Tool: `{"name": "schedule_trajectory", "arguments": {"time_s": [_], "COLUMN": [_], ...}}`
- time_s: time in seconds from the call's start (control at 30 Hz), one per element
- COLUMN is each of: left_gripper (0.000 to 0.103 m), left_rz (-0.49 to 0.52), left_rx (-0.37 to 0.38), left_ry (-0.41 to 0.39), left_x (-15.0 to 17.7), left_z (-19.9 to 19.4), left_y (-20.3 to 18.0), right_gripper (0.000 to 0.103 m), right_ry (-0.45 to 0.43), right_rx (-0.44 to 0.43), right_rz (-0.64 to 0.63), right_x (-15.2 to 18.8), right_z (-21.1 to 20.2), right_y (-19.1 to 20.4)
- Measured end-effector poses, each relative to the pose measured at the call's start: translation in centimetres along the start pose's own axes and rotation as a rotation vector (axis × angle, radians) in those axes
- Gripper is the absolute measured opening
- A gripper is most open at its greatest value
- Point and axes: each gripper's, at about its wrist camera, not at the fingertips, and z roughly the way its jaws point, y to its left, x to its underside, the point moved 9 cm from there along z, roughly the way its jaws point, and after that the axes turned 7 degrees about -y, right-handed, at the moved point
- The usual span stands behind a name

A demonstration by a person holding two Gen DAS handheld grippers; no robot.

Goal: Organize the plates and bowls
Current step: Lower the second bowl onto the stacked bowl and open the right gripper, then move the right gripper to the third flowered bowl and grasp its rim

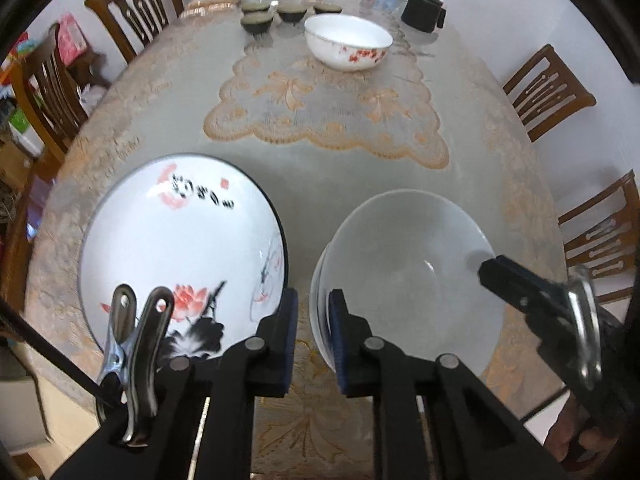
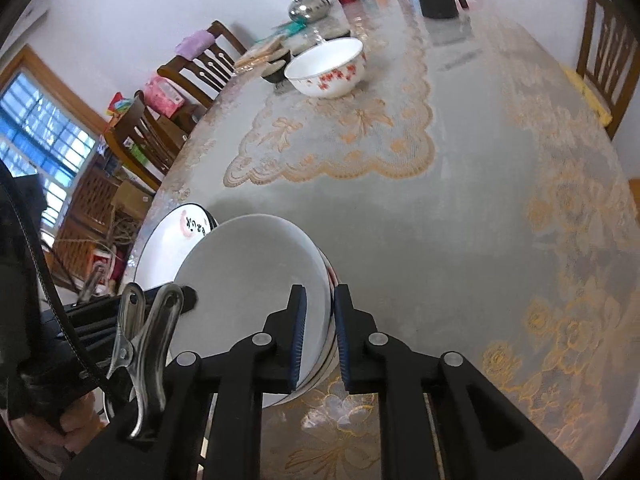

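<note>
Jaws of the left gripper clamped the near-left rim of a plain white bowl, one blue pad inside the rim and the other outside it. In the right wrist view, the right gripper gripped the same bowl's opposite rim in the same way, one pad on each side of the wall. The bowl was tilted and appeared to sit on top of at least one other bowl, whose edge showed just beneath it. Whether the stack touched the tabletop could not be told.

Just left of the bowl, nearly touching it, lay a white plate with a dark rim, painted with a pink lotus, black leaves and a line of black characters. It rested on the tabletop near the front edge. A metal spring clip stood on the left gripper's body, in front of the plate.

Beyond these, a lace cloth with orange flower patterns covered the middle of the tabletop. On its far end stood a larger white bowl with red blossoms, well apart from the held bowl. Behind it sat four small dark cups, a black mug, a steel kettle and several bottles and boxes. Wooden chairs ringed the table on both sides.
</note>
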Motion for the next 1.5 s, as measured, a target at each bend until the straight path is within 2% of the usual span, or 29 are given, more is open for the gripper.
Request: {"name": "schedule_trajectory", "arguments": {"time_s": [0.1,0.27,0.33,0.37,0.43,0.57,0.67,0.73,0.83,0.93,1.03,1.17,1.27,1.5], "left_gripper": [0.016,0.016,0.017,0.020,0.025,0.026,0.029,0.030,0.033,0.033,0.033,0.034,0.035,0.035], "left_rz": [0.017,0.071,0.067,0.066,0.054,0.008,-0.038,-0.071,-0.083,-0.093,-0.113,-0.115,-0.098,-0.072], "left_rx": [-0.002,-0.007,0.012,0.016,0.030,0.046,0.065,0.057,0.047,0.035,0.024,0.006,0.001,0.004], "left_ry": [0.000,-0.003,-0.011,-0.012,-0.015,-0.027,-0.027,-0.032,-0.039,-0.027,-0.027,-0.035,-0.043,-0.065], "left_x": [0.1,0.0,-0.2,-0.4,-0.7,-2.2,-3.3,-4.1,-4.9,-5.7,-7.1,-9.6,-11.8,-16.5], "left_z": [0.0,-0.5,-1.2,-1.2,-1.7,-2.0,-1.8,-1.4,-0.9,-0.2,0.2,1.0,1.8,4.0], "left_y": [-0.3,-0.9,-1.0,-1.1,-1.0,-0.8,-0.7,-0.6,-0.7,-0.6,0.1,1.1,1.7,2.1], "right_gripper": [0.016,0.016,0.020,0.025,0.031,0.031,0.031,0.031,0.032,0.032,0.033,0.050,0.050,0.050], "right_ry": [0.003,0.036,0.043,0.045,0.067,0.077,0.079,0.081,0.083,0.085,0.072,-0.003,0.002,0.010], "right_rx": [0.005,-0.029,-0.060,-0.066,-0.066,-0.103,-0.092,-0.115,-0.157,-0.156,-0.166,-0.159,-0.113,-0.085], "right_rz": [-0.014,0.043,0.086,0.100,0.116,0.113,0.031,-0.007,0.013,0.042,0.035,-0.003,-0.026,-0.028], "right_x": [0.0,0.1,-0.1,-0.2,-0.4,-1.2,-2.0,-2.5,-3.6,-4.9,-6.5,-9.2,-10.8,-14.0], "right_z": [0.0,0.2,-0.1,-0.2,-0.3,-0.4,-0.3,0.0,0.7,1.6,2.3,2.8,3.4,4.8], "right_y": [0.0,-0.6,-0.8,-1.0,-1.4,-1.5,-1.5,-1.4,-2.0,-2.8,-3.2,-3.2,-3.4,-3.1]}}
